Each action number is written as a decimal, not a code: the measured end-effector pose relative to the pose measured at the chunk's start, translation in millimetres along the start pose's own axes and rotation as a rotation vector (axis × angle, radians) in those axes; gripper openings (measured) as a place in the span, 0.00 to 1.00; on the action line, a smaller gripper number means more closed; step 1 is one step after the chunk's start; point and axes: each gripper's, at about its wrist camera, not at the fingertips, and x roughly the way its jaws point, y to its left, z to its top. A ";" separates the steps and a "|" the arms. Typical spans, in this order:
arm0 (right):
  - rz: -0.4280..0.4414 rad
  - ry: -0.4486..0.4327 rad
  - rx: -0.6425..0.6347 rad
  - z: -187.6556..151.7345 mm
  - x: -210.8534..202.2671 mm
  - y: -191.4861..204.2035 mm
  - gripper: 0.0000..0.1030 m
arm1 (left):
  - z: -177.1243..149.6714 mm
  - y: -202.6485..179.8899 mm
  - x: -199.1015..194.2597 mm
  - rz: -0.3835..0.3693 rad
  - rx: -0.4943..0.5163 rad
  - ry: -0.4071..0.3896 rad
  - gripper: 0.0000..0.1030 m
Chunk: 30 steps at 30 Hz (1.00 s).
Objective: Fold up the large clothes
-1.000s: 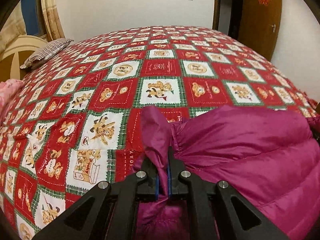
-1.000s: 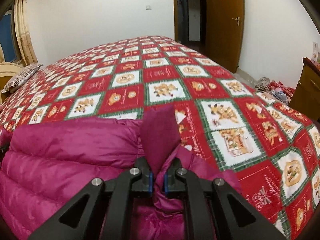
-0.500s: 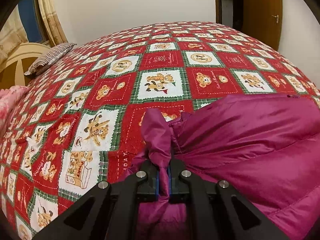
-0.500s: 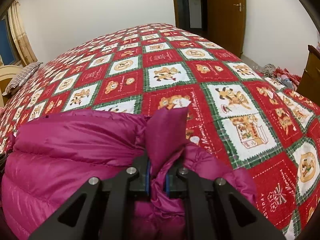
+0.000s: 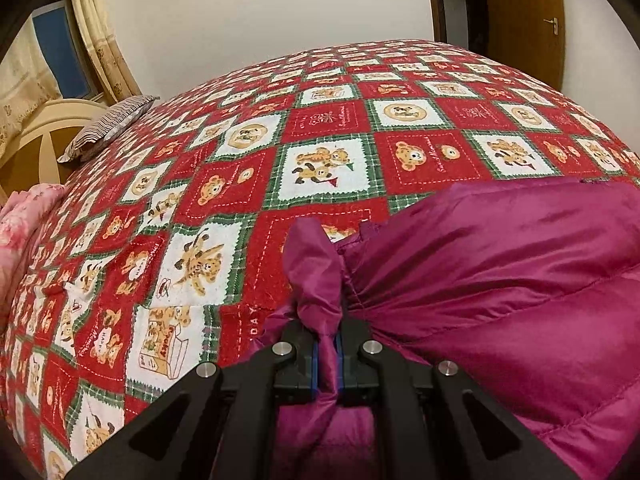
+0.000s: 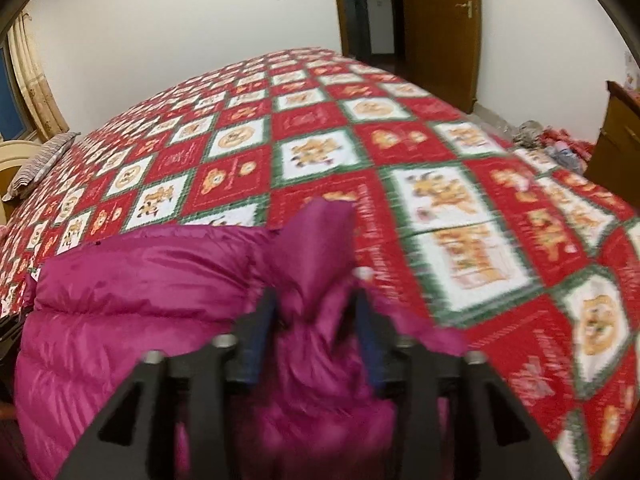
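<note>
A magenta quilted down jacket (image 5: 500, 280) lies folded on the bed at its near edge. In the left wrist view, my left gripper (image 5: 328, 344) is shut on a bunched corner of the jacket, and a flap of fabric sticks up above the pads. In the right wrist view, the picture is blurred. My right gripper (image 6: 316, 320) has its jaws opening. The other corner of the jacket (image 6: 120, 300) stands between the spread fingers (image 6: 260, 340), loose, with gaps on both sides.
The bed carries a red, green and white bear-patterned quilt (image 5: 320, 140). A striped pillow (image 5: 108, 124) lies at the far left by a cream headboard (image 5: 36, 136). Pink bedding (image 5: 20, 216) sits at the left edge. A brown door (image 6: 440, 28) and a wooden cabinet (image 6: 616, 140) stand to the right.
My right gripper has let go of the jacket corner and its fingers have spread apart. My left gripper has kept its grip and sunk a little toward the bed.
</note>
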 end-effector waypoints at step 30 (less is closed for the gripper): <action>0.039 0.021 -0.143 3.0 37.1 58.8 0.29 | 68.3 14.6 -84.5 -0.257 -0.155 -0.156 0.23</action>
